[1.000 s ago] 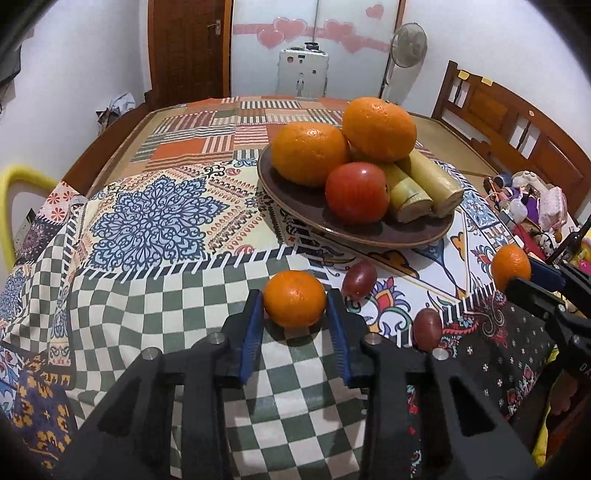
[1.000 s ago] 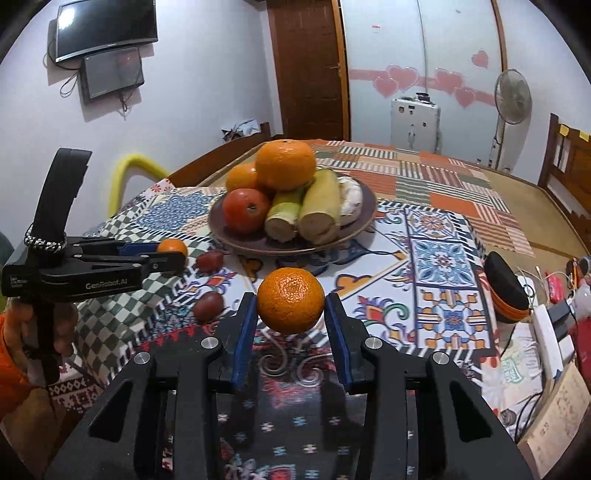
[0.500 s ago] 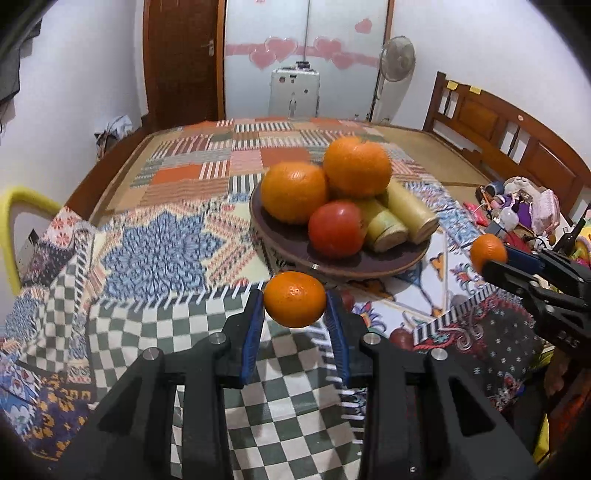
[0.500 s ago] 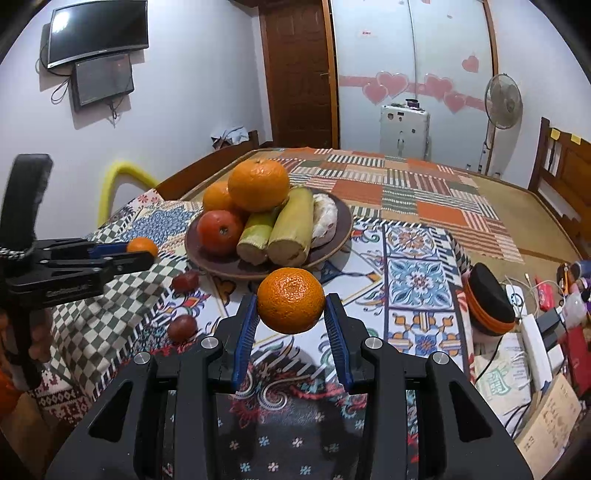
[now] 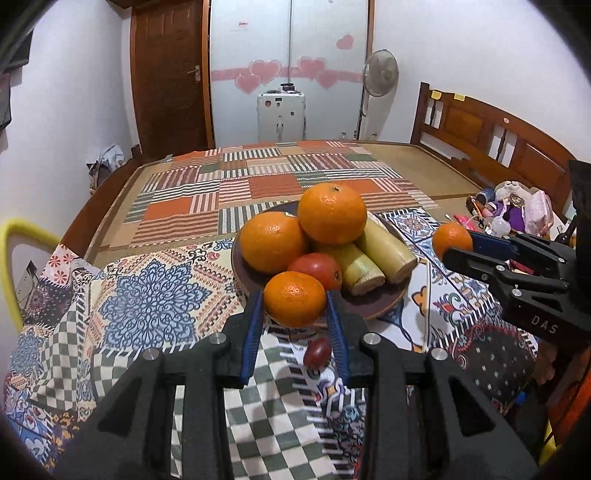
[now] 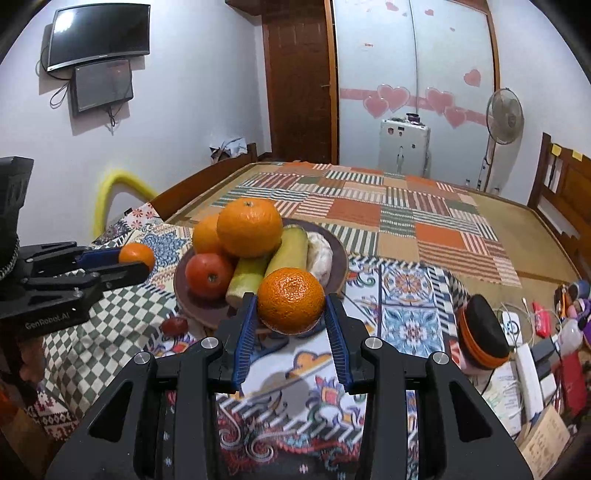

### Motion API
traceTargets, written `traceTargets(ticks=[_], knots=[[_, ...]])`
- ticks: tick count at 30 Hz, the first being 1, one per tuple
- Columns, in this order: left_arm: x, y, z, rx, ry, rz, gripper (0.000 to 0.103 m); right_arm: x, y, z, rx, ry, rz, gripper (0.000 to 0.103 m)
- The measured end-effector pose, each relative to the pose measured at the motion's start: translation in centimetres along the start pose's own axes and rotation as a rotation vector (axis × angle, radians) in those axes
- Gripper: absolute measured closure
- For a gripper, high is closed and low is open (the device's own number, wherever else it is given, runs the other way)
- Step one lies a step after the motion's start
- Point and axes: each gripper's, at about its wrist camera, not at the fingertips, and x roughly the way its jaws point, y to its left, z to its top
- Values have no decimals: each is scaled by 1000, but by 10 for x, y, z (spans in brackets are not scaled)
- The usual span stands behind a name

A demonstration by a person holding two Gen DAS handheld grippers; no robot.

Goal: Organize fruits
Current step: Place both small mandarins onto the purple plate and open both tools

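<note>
Gripping one tangerine (image 5: 294,298) per gripper, near heaped plate (image 5: 384,304).

A patchwork cloth (image 5: 155,295) covers the near end of the bed, with a striped mat (image 6: 369,206) spread toward its far edge. A wooden headboard (image 5: 491,136) runs along the right edge. Past the far edge stand a brown door (image 6: 299,81), a white appliance (image 5: 280,114) and a fan (image 6: 504,114). Pink heart stickers (image 5: 258,72) dot the wardrobe panels. A television (image 6: 99,33) hangs on the left wall above a smaller screen (image 6: 101,86).
</note>
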Motion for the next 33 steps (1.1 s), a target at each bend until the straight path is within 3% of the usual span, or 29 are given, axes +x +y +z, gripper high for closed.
traceTargets(ticks=[18, 33], knots=[[55, 25, 11, -41, 67, 4, 69, 45, 29, 15, -104, 44, 19, 69], [61, 27, 12, -57, 57, -5, 69, 48, 32, 15, -112, 53, 20, 68]])
